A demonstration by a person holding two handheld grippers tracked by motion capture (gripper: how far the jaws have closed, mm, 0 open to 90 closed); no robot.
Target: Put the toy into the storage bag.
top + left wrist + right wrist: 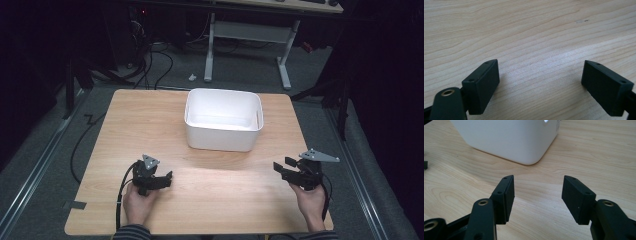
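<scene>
A white rectangular bin stands open-topped at the back middle of a light wooden table, and I can see nothing inside it. My left gripper rests low over the front left of the table, held in a hand, jaws pointing right. In the left gripper view the left gripper is open wide over bare wood. My right gripper is at the front right, jaws pointing left. In the right gripper view the right gripper is open, with the bin's corner a short way beyond it.
Grey floor surrounds the table, with black cables trailing at the left. A white-legged desk stands beyond the far edge. Bare wood lies between the two grippers and in front of the bin.
</scene>
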